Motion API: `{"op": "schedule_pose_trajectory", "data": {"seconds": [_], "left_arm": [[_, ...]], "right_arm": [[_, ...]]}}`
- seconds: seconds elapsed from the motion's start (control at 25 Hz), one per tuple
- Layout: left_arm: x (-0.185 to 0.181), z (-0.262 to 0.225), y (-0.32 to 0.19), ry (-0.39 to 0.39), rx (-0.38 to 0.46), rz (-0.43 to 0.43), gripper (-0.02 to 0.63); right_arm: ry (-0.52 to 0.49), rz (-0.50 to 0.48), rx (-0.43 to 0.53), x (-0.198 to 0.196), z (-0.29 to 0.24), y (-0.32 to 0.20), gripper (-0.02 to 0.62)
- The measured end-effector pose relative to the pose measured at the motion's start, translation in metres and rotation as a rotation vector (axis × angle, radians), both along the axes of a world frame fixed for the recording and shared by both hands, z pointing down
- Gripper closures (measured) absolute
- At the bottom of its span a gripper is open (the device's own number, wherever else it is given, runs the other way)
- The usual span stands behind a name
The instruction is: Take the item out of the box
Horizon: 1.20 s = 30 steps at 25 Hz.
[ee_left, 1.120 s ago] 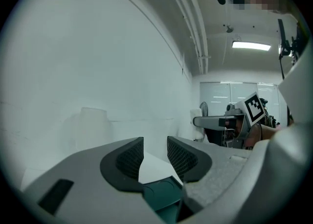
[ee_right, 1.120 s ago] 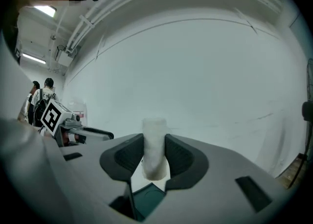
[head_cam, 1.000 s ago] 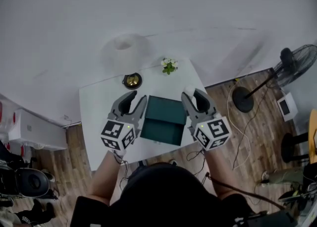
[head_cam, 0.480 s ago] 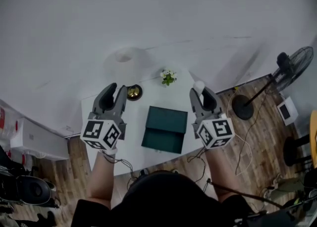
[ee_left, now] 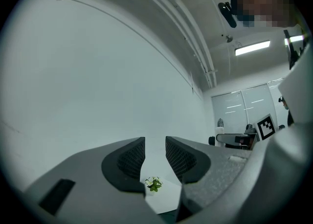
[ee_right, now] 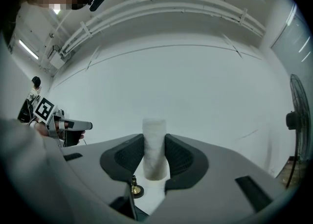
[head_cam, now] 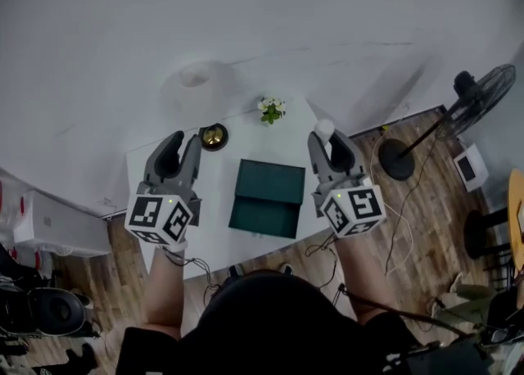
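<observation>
Head view first: white surface [head_cam: 255,142] pushed up against a pale wall, with the dark green box [head_cam: 266,198] sitting open about in the middle of it. Behind the box there's a little plant [head_cam: 270,109] and, off to its left, a small dark dish [head_cam: 214,136] with something gold in it. The left hand-held gripper [head_cam: 183,142] is held up on the left side of the box and the right hand-held gripper [head_cam: 327,142] on the right side, both clear of the box, marker cubes facing the camera. The white cylinder [head_cam: 325,128] is poking out from between the right one's jaws, so it's out of the box and up off the surface, over by the right edge. A standing fan [head_cam: 483,95] is on the wood floor [head_cam: 426,201] further right. Left gripper view: the left hand-held gripper [ee_left: 155,152] has its jaws apart with a gap and nothing in it, just the plant [ee_left: 154,184] and a bit of white surface showing through far behind, plus the wall filling most of the shot. The other gripper's marker cube shows off at the right. Right gripper view: the right hand-held gripper [ee_right: 154,155] is clamped on the white cylinder [ee_right: 154,145], which stands upright with both pads pressed on its lower part and the top sticking above the jaws. The dish [ee_right: 135,191] is visible low down past the left jaw, and the fan [ee_right: 296,120] sits at the far right edge.
</observation>
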State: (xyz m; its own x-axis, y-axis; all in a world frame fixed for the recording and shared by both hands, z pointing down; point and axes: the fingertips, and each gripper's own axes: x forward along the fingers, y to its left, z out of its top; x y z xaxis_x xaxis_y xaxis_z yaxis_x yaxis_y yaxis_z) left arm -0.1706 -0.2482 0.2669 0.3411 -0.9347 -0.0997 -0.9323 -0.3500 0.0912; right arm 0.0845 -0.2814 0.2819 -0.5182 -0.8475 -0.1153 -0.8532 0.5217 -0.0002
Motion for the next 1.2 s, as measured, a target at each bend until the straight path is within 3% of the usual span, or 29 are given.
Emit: {"op": "schedule_pose_trajectory", "data": {"seconds": [1.2], "left_arm": [[0.006, 0.025, 0.004, 0.019, -0.047, 0.004, 0.479]], "right_arm": [[-0.005, -0.003, -0.002, 0.006, 0.014, 0.007, 0.462]]}}
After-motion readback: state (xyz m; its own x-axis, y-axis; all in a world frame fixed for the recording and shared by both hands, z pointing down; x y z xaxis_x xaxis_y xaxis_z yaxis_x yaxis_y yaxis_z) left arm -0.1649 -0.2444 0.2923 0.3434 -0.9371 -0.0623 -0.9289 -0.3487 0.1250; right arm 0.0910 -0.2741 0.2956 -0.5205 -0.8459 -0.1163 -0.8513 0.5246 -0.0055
